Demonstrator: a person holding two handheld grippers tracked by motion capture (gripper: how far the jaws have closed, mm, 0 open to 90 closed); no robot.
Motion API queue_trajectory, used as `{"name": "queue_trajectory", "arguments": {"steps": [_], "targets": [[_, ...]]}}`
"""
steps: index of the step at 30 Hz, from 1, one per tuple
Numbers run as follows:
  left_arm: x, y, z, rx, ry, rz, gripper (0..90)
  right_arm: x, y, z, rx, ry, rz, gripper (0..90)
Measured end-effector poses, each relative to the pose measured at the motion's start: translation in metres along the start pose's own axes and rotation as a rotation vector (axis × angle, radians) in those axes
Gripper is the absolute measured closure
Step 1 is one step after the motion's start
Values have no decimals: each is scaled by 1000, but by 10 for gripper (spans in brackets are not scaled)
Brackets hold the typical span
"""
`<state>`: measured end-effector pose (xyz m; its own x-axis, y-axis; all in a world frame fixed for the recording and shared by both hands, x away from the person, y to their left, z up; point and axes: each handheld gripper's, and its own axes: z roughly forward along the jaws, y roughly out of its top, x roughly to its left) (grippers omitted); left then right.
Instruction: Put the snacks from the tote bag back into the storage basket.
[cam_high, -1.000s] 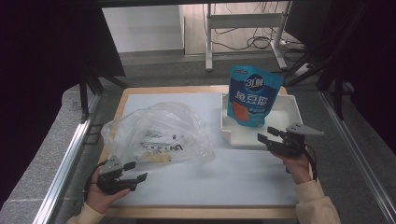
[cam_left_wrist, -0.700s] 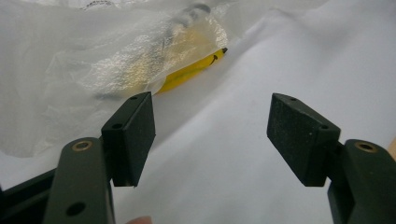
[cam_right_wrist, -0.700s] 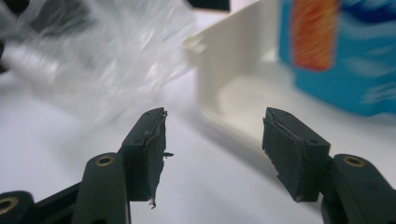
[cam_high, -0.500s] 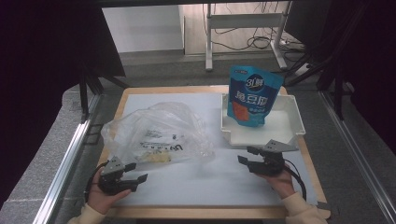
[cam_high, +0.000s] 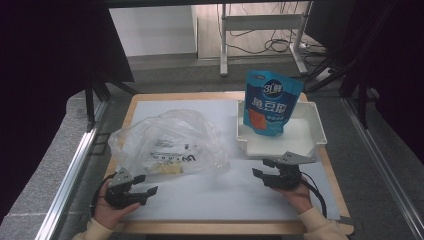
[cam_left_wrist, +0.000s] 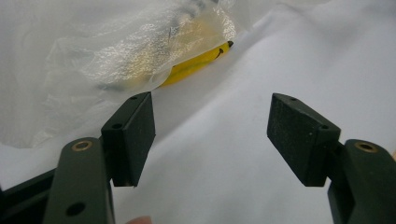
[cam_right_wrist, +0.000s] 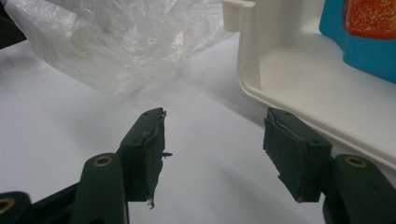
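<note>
A crumpled clear plastic bag (cam_high: 167, 140) lies on the white sheet at the left of the table, with a yellow banana (cam_left_wrist: 198, 63) showing at its near edge. A blue snack pouch (cam_high: 270, 102) stands upright in a white tray (cam_high: 312, 137) at the right. My left gripper (cam_high: 145, 192) rests open near the table's front left, a little short of the bag (cam_left_wrist: 116, 51). Just in front of the tray's near rim (cam_right_wrist: 289, 109), my right gripper (cam_high: 260, 172) is held open above the sheet with nothing between its fingers (cam_right_wrist: 149, 144).
The white sheet (cam_high: 225, 192) covers a wooden tabletop, with bare room between the two grippers. A metal rail (cam_high: 70, 175) runs along the table's left side. A white desk frame with cables (cam_high: 260, 35) stands on the floor beyond the table.
My right gripper has moved left and toward the front edge, away from the tray's right corner. The left gripper has barely shifted.
</note>
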<state>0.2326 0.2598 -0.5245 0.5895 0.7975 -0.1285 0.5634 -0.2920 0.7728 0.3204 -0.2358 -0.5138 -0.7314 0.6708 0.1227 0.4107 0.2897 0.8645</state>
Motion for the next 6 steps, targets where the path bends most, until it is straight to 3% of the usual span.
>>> {"name": "queue_trajectory", "arguments": {"steps": [6], "targets": [[-1,0,1,0,1,2,320,1,0,0,2,-15,-7,372]]}}
